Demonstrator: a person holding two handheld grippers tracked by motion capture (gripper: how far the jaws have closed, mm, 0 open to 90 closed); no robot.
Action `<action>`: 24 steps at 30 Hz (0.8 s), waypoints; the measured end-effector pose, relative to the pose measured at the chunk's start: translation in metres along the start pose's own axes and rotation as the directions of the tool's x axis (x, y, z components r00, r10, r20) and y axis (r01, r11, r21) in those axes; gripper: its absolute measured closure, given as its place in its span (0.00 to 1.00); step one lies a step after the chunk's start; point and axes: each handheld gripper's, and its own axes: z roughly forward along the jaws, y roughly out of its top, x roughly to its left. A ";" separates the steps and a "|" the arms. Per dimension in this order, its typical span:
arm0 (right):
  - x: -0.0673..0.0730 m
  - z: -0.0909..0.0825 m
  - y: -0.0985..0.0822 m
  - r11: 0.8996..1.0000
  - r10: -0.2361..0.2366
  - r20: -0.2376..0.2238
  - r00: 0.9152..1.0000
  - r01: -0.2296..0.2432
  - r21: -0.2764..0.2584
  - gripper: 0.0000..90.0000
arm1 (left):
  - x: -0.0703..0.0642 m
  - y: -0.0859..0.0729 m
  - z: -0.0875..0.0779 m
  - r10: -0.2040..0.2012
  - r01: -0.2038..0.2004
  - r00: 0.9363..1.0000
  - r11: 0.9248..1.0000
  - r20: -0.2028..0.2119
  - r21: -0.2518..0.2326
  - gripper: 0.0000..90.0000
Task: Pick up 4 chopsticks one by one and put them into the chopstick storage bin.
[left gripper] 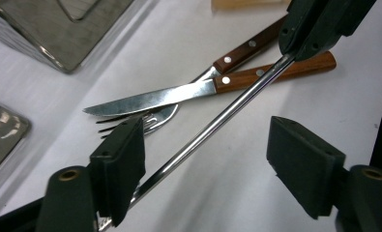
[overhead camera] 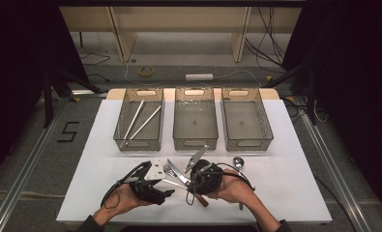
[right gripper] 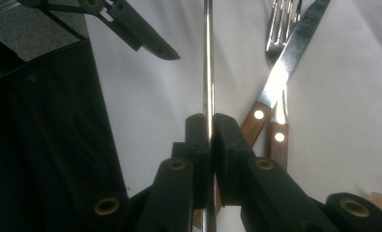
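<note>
Right gripper view: the right tool clamps a steel rod. Left tool stands open around it toward nine o'clock. Handover seems underway; next, the left should close.

Three bins stand in a row at the table's far side. Two rods lie in the left bin. A ladle rests near the right bin.

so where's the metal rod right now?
The metal rod is clamped in the right gripper and runs between the open jaws of the left gripper, just above the knife and fork on the table's near middle.
</note>
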 end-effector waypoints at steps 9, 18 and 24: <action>0.006 0.000 0.002 1.000 -0.022 -0.017 1.000 0.022 0.012 0.95 | -0.006 0.000 0.005 0.047 -0.047 0.999 0.998 0.009 0.041 0.42; 0.007 0.000 0.003 0.999 -0.044 -0.031 0.999 0.044 0.004 0.95 | -0.008 -0.001 0.005 0.079 -0.079 0.997 0.996 0.013 0.046 0.53; 0.008 0.000 0.002 0.999 -0.049 -0.043 0.998 0.049 0.013 0.95 | -0.009 -0.001 0.004 0.102 -0.103 0.994 0.994 0.028 0.045 0.62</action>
